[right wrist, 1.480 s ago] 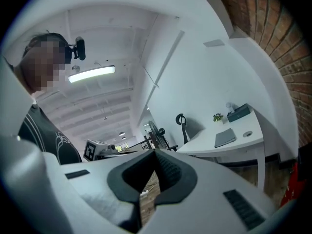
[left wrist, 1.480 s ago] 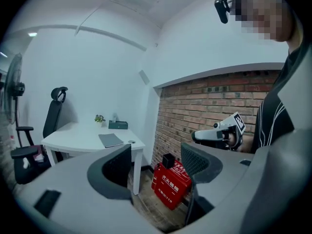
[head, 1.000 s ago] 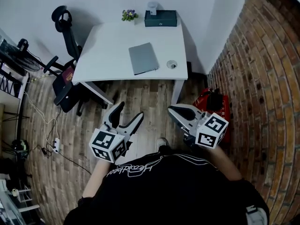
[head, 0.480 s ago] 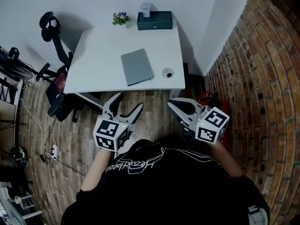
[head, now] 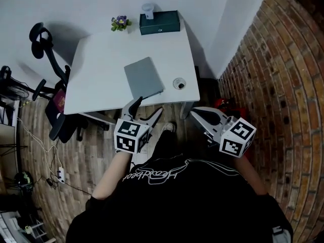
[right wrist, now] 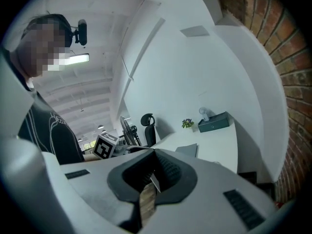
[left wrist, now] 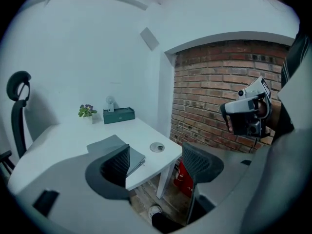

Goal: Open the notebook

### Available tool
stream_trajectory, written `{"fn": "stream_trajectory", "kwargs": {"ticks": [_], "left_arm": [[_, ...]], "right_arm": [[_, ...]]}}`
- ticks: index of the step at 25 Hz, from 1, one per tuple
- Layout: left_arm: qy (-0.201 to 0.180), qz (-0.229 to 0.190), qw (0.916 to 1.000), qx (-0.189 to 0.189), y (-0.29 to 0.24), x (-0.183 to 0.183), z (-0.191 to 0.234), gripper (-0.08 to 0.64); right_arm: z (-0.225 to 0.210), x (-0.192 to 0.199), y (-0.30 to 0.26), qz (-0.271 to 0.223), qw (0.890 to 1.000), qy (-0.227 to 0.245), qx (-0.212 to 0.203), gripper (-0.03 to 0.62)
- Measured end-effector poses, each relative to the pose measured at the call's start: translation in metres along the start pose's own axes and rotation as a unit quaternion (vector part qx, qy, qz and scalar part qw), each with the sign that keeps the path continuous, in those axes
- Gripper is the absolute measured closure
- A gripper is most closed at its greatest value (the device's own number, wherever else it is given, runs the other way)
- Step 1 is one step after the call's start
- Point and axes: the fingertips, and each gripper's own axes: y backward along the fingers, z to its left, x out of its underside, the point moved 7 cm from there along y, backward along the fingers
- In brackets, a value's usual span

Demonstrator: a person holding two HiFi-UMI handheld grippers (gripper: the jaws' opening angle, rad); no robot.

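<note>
Bright, even indoor light fills all views; a ceiling strip lamp (right wrist: 73, 59) glows in the right gripper view. The office chair (head: 38, 35) shadows the white wall (head: 91, 4) softly; a thin shadow edges the notebook (head: 144, 78). Fisheye distortion bends edges, corners black.

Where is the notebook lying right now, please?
In the head view, the closed grey notebook lies on the white table near its front edge, just ahead of the left gripper, with the round cable grommet to its right.

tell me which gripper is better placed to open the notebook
Left. The left gripper, jaws open, sits at the table edge short of the closed notebook; the right gripper is shut and farther from it.
</note>
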Motion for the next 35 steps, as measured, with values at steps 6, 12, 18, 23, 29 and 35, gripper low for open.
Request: {"fn": "stream_trajectory", "kwargs": {"ticks": [6,12,18,23,29,35], "left_arm": [[-0.012,0.034,0.9992,0.015,-0.053,0.003,0.017,0.222],[-0.016,0.066,0.9976,0.013,-0.096,0.013,0.036,0.222],[-0.026,0.099,0.9947,0.007,-0.125,0.028,0.050,0.224],[-0.051,0.120,0.9915,-0.004,-0.141,0.040,0.053,0.223],[-0.063,0.135,0.9883,-0.034,-0.154,0.053,0.058,0.224],[-0.072,0.144,0.9856,-0.051,-0.158,0.054,0.059,0.228]], "right_arm": [[-0.027,-0.007,-0.006,-0.002,0.999,-0.021,0.029,0.591],[-0.051,-0.014,-0.016,-0.007,0.999,-0.028,0.045,0.591],[-0.067,-0.015,-0.028,-0.005,0.998,-0.042,0.047,0.591],[-0.078,-0.009,-0.030,-0.005,0.996,-0.070,0.046,0.591],[-0.085,-0.003,-0.031,0.004,0.995,-0.083,0.048,0.591],[-0.088,0.001,-0.027,0.008,0.994,-0.092,0.056,0.591]]}}
